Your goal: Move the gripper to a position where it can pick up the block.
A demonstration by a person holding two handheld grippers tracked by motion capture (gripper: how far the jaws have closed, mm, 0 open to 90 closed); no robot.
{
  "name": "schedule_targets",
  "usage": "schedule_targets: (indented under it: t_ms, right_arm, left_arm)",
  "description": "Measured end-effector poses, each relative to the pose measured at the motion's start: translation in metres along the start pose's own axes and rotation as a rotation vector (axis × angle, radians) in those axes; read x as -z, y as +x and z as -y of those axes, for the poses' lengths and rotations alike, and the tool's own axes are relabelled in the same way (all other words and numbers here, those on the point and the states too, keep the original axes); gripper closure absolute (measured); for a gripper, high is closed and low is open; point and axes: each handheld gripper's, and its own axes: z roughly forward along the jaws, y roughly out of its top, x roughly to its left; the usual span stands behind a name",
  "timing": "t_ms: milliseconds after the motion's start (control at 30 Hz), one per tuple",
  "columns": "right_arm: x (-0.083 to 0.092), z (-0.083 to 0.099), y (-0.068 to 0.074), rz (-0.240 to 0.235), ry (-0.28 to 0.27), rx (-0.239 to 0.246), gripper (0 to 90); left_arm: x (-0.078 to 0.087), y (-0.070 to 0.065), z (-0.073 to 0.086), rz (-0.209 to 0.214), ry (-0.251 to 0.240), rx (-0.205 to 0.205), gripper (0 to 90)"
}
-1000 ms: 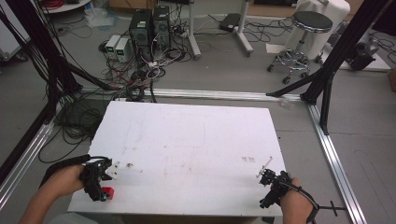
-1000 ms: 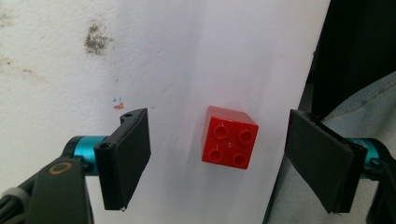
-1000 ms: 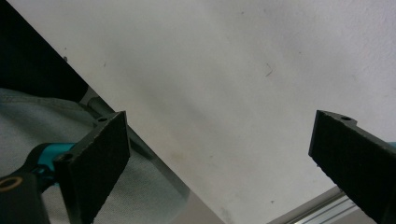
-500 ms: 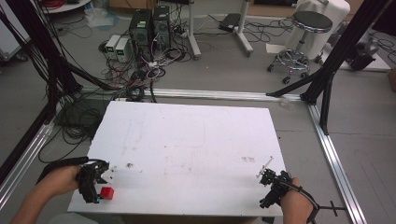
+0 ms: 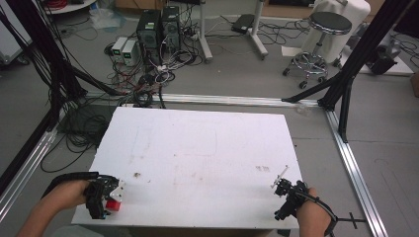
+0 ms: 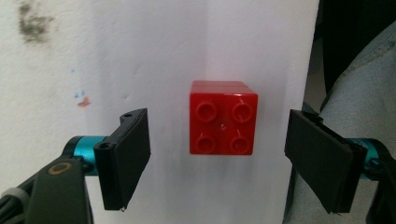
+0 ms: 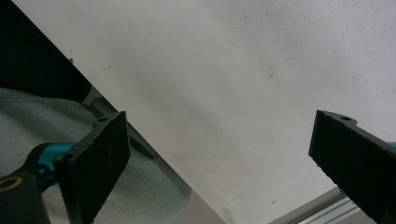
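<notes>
Left gripper [image 6: 217, 158] newly lower, jaws wide around red brick [image 6: 223, 117].

White rectangular table [image 5: 197, 148], matte top with faint scuffs, a dark smudge [image 6: 31, 22] and small coloured flecks [image 6: 81, 99]. Red four-stud brick [image 6: 223, 123] flat on the top, studs up, close to the near edge, between the left gripper's fingers [image 6: 126, 156], touching neither, slightly nearer the left-hand one in the left gripper view. Bare white surface between the right gripper's fingers [image 7: 95, 161], table edge crossing below.
</notes>
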Motion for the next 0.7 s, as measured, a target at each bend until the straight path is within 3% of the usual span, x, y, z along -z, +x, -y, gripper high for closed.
schedule_targets:
  t_ms: [233, 700]
  right_arm:
    - [0.0, 0.0, 0.0, -0.003, -0.002, 0.0, 4.8]
    - [0.001, 0.0, 0.001, -0.003, 0.001, -0.006, 4.7]
  left_arm:
    - [-0.012, -0.001, -0.004, -0.01, 0.04, -0.033, 22.9]
    - [-0.021, -0.002, -0.005, -0.008, 0.048, -0.027, 22.8]
